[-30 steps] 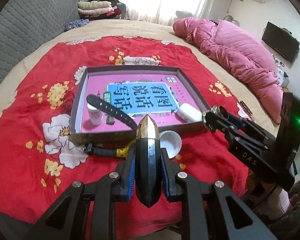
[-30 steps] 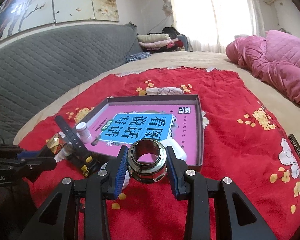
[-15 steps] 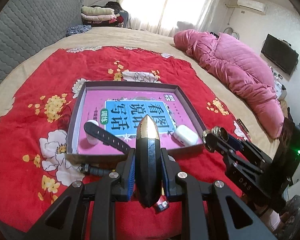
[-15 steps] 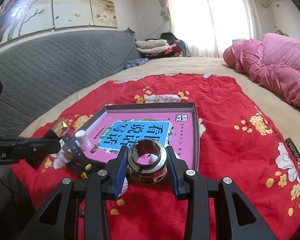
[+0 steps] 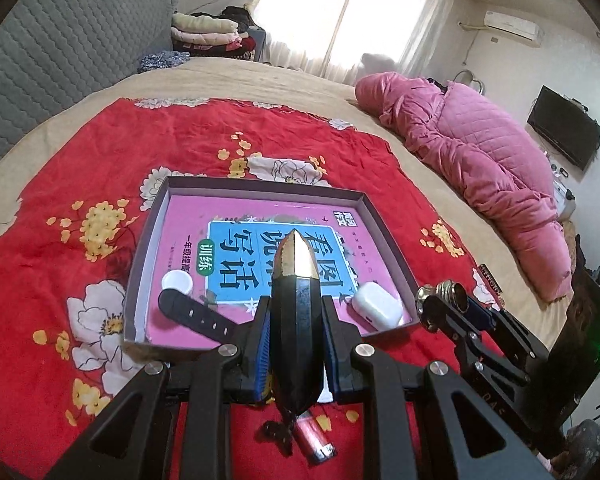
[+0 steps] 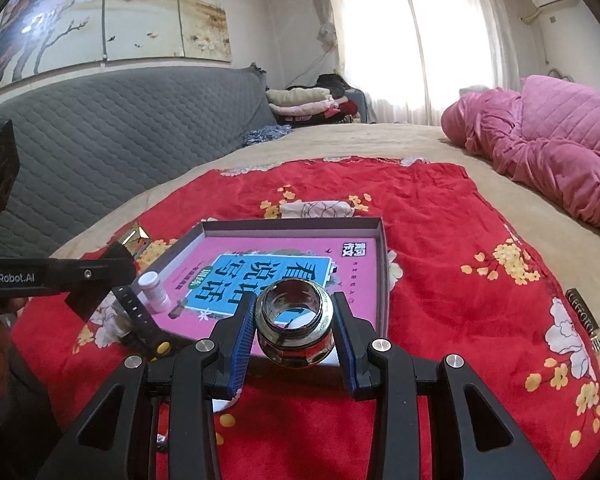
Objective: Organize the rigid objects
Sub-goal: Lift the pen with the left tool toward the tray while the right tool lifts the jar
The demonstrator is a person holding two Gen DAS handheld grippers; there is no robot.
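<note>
Left gripper is clamped on a black, gold-tipped faceted piece above the tray's near edge; bottle, strap and earbud case already lie inside, a lighter remains on the blanket. Right gripper pinches a metal ring short of the tray, so I judge both pieces still need placing.

daylight | window blown out | fisheye edges dark, bent

- The left gripper points down at a slant, its jaws clamped on a black-and-gold piece.
- The right gripper tilts down, gripping a shiny metal ring.
</note>
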